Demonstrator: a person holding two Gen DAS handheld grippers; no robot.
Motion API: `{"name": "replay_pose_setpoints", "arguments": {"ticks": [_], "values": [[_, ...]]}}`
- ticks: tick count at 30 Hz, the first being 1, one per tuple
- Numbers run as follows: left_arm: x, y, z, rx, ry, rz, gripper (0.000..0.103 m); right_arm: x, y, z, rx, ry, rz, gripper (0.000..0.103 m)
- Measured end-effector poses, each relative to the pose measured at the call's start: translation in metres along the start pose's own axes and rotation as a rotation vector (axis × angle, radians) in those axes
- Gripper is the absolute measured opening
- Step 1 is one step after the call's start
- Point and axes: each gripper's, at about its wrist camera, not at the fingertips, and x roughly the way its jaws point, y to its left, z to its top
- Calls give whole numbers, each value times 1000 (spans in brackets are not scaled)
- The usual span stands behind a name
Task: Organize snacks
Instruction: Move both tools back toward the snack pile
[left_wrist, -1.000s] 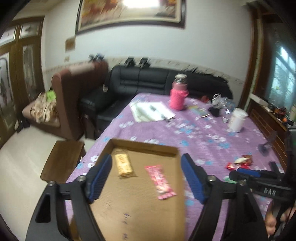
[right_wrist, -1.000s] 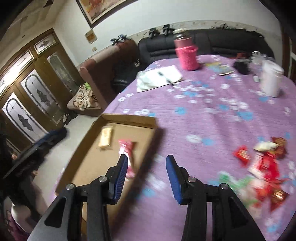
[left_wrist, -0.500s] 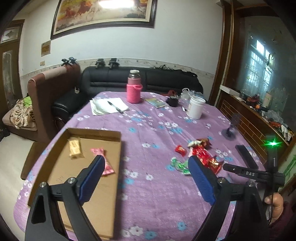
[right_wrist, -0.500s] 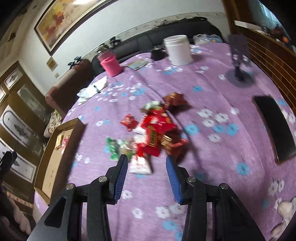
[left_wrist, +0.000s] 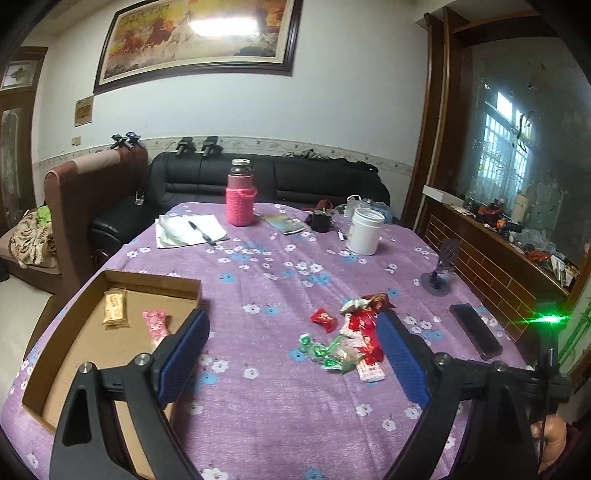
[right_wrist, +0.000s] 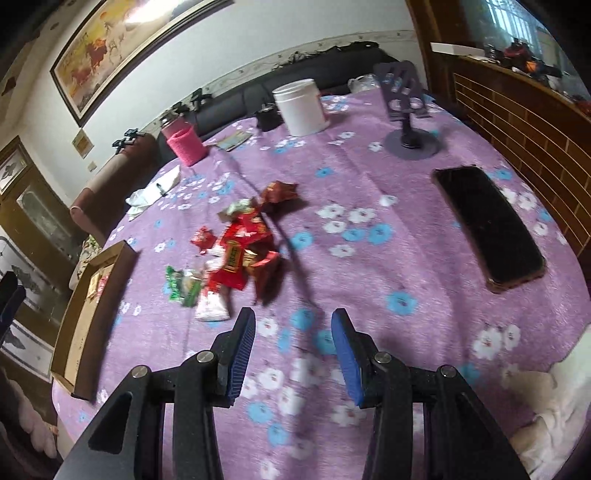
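Note:
A pile of wrapped snacks (left_wrist: 354, 339), mostly red with some green and white, lies on the purple flowered tablecloth. A shallow cardboard tray (left_wrist: 147, 277) sits to its left and holds a yellow bar (left_wrist: 115, 308) and a pink packet (left_wrist: 157, 325). My left gripper (left_wrist: 291, 332) hangs above the cloth between tray and pile, jaws wide open and empty. In the right wrist view the snack pile (right_wrist: 236, 254) lies just ahead and left of my right gripper (right_wrist: 292, 319), which is partly open with nothing between its pads. The tray (right_wrist: 122, 254) is at the far left.
A black phone (right_wrist: 487, 225) lies right of the pile, with a phone stand (right_wrist: 410, 144) behind it. Further back stand a white jar (left_wrist: 365, 230), a pink-sleeved bottle (left_wrist: 241, 199) and papers with a pen (left_wrist: 188, 229). A hand (left_wrist: 550, 435) shows at the lower right.
Both views swung right, from over the cardboard tray to the snack pile. The left jaws spread wider. The right gripper came down closer to the pile with its gap unchanged.

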Motion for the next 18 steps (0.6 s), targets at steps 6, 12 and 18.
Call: {"name": "replay_pose_setpoints", "arguments": {"ticks": [6, 12, 18], "values": [[1, -10, 0, 49, -2, 9, 91, 0, -8, -1, 22, 1, -1, 46], [1, -7, -1, 42, 2, 6, 91, 3, -2, -2, 10, 7, 4, 46], [3, -6, -1, 43, 16, 1, 91, 3, 1, -3, 4, 9, 2, 46]]}}
